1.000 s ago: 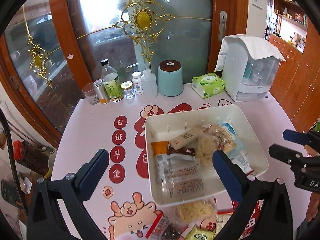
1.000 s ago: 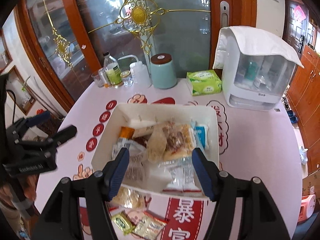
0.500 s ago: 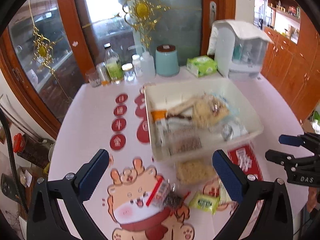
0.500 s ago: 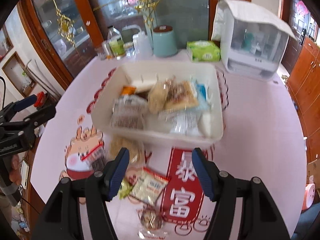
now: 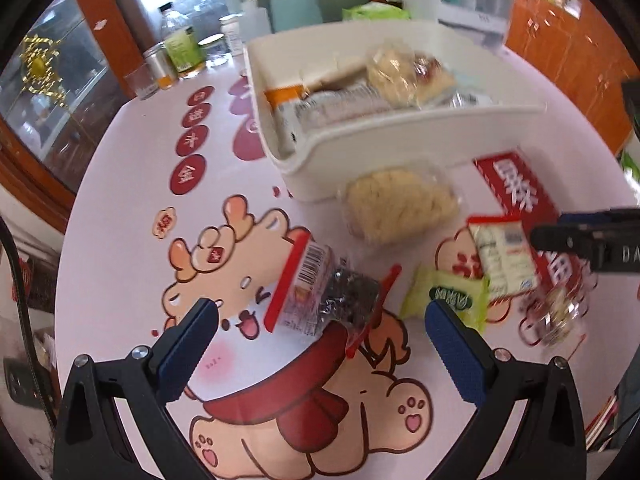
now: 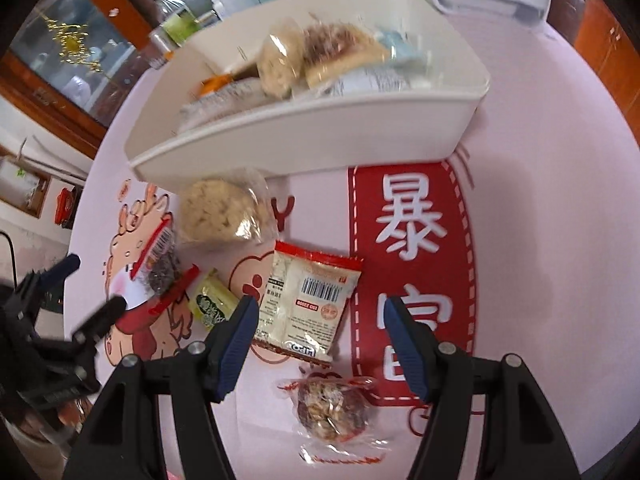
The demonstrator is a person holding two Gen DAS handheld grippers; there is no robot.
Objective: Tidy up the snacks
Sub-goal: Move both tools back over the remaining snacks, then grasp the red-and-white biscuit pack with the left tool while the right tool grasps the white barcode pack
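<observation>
the left claw is hanging wide and empty over the table, its fingers bracketing the red-edged clear packet, probably because that is the nearest loose snack on its side. the right claw is likewise gaping wide with nothing in it, straddling the red-and-white sachet, with the nut bag lying just below it. between the two, the green candy pack and the noodle-like bag are waiting on the table, the latter just beside the wall of the white bin, which is already carrying a heap of wrapped snacks. the table is wearing a pale pink cloth printed with a cartoon dragon and red banners; bottles and a teal canister are standing along its far edge, against wood-framed glass doors.
</observation>
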